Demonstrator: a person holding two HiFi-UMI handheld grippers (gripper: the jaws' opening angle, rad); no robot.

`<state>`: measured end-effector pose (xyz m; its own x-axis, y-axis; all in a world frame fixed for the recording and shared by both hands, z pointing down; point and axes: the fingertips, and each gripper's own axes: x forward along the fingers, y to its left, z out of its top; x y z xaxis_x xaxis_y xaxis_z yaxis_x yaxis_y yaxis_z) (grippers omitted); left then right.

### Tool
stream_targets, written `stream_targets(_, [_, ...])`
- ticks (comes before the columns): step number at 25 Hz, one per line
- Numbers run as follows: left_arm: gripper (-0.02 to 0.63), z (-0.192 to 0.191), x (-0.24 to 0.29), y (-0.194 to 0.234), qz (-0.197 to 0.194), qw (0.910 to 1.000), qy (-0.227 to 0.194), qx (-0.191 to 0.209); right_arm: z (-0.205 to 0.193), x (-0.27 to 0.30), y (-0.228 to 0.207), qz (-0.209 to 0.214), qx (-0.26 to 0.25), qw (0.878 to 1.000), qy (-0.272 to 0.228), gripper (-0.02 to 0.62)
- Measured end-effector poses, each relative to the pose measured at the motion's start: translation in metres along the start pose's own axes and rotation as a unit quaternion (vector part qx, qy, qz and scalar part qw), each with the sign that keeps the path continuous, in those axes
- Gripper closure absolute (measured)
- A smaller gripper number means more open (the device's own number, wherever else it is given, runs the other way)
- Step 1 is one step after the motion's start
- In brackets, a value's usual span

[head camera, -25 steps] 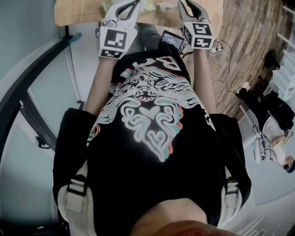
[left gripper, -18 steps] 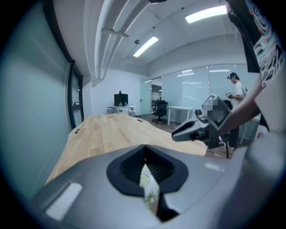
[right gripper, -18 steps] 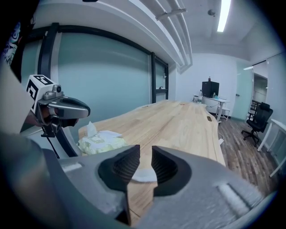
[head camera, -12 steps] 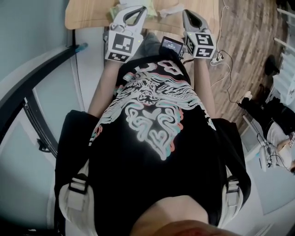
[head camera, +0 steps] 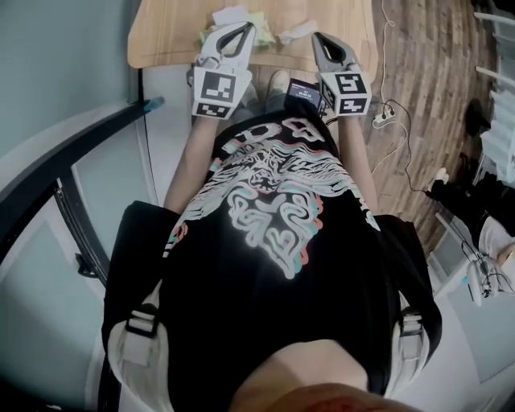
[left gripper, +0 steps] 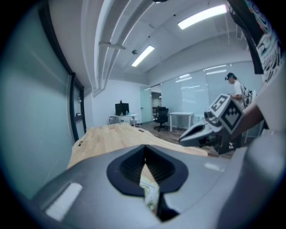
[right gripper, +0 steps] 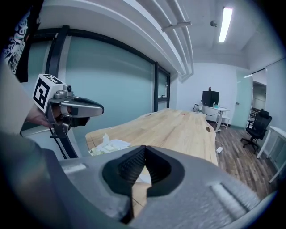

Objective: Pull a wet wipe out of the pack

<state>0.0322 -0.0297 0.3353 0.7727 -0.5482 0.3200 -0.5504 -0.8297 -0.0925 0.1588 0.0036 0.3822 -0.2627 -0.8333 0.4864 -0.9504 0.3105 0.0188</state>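
Left gripper (head camera: 246,26) and right gripper (head camera: 317,37) jaws pressed together, pale yellow-green wet-wipe pack (head camera: 256,18) at light wooden worktop (head camera: 169,32)'s near edge

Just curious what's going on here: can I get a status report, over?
Left tool and right tool shut, empty. On the table, the pack, a wipe poking up; loose white sheet beside it. Nothing in the way.

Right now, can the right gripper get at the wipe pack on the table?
Probably yes: the wipe pack lies uncovered near the table edge, left of the right gripper. Its fingers are shut, though, and the left gripper hangs near it.
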Motion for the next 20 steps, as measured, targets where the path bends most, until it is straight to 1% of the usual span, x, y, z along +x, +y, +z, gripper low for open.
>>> stream_targets(3, [0.617, 0.004, 0.0, -0.003, 0.002, 1.0, -0.003, -0.007, 0.011, -0.006, 0.003, 0.004, -0.005, 1.0, -0.015, 0.597])
stream_targets(7, [0.617, 0.013, 0.002, -0.011, 0.004, 1.0, -0.006, 0.0, 0.027, -0.016, 0.004, 0.011, -0.012, 0.999, -0.038, 0.597])
stream_targets(10, [0.618, 0.016, 0.003, -0.015, 0.01, 0.9999, -0.004, 0.004, 0.029, -0.019, 0.0, 0.015, -0.007, 0.999, -0.046, 0.597])
stream_targets(14, [0.617, 0.02, 0.001, -0.013, 0.029, 0.9996, -0.001, 0.005, 0.034, -0.017, -0.008, 0.025, -0.005, 0.998, -0.054, 0.597])
stream_targets(20, [0.617, 0.02, 0.002, -0.014, 0.046, 0.9989, 0.006, 0.001, 0.036, -0.02, -0.018, 0.027, 0.0, 0.998, -0.061, 0.597])
